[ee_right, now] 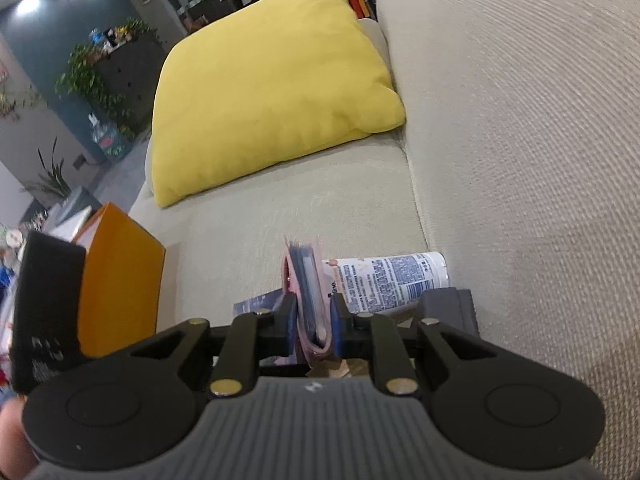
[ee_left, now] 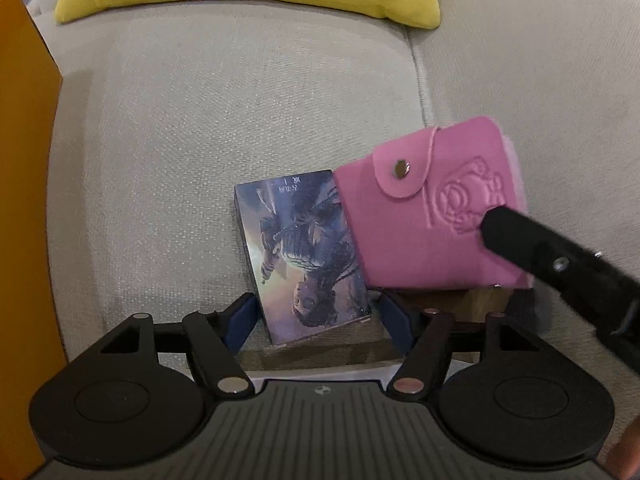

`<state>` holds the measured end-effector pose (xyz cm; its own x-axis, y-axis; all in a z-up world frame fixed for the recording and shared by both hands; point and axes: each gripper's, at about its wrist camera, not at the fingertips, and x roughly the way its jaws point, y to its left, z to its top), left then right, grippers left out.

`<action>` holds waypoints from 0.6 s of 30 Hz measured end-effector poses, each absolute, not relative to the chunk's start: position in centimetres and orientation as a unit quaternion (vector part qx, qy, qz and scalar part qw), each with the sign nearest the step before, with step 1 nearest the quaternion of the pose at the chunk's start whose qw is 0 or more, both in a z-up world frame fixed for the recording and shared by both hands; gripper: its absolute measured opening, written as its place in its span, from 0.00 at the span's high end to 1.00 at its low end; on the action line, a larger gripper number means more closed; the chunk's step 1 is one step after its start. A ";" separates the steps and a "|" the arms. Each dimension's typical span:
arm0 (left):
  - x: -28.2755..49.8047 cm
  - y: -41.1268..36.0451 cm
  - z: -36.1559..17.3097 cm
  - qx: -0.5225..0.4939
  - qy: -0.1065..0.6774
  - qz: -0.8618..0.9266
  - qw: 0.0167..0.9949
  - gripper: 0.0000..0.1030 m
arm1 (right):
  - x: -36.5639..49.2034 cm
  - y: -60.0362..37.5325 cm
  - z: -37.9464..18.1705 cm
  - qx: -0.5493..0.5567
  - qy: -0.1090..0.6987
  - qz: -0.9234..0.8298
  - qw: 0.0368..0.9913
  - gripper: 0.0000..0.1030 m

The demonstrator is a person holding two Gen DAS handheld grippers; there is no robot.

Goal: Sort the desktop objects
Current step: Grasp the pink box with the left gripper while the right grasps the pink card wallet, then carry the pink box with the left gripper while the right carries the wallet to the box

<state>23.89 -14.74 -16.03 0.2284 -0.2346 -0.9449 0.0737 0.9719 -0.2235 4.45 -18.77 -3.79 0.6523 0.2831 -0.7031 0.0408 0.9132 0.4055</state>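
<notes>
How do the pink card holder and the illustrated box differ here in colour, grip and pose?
The pink card holder is plain pink with a snap flap and an embossed figure; the illustrated box carries dark printed artwork.

The right gripper is clamped on the card holder, lifted off the sofa; the box sits between the spread fingers of the left gripper.

Both are small, flat and rectangular.

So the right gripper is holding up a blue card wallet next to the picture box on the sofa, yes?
Not quite: the card wallet is pink, not blue, as the left wrist view shows. The right gripper does hold it up, beside the picture box on the sofa.
</notes>
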 end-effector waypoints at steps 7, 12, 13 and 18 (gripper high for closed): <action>23.7 -16.4 -16.3 -0.002 0.612 -0.087 0.786 0.28 | 4.6 -18.8 -4.3 0.201 0.407 0.073 0.888 0.82; 23.3 -15.0 -15.2 0.008 0.604 -0.097 0.791 0.29 | 4.5 -18.5 -4.4 0.198 0.407 0.074 0.889 0.83; 23.1 -14.6 -14.7 0.016 0.598 -0.099 0.796 0.30 | 4.4 -18.4 -4.4 0.197 0.408 0.075 0.889 0.83; 22.1 -12.9 -12.0 0.067 0.572 -0.122 0.809 0.30 | 4.4 -17.5 -3.9 0.182 0.409 0.077 0.891 0.84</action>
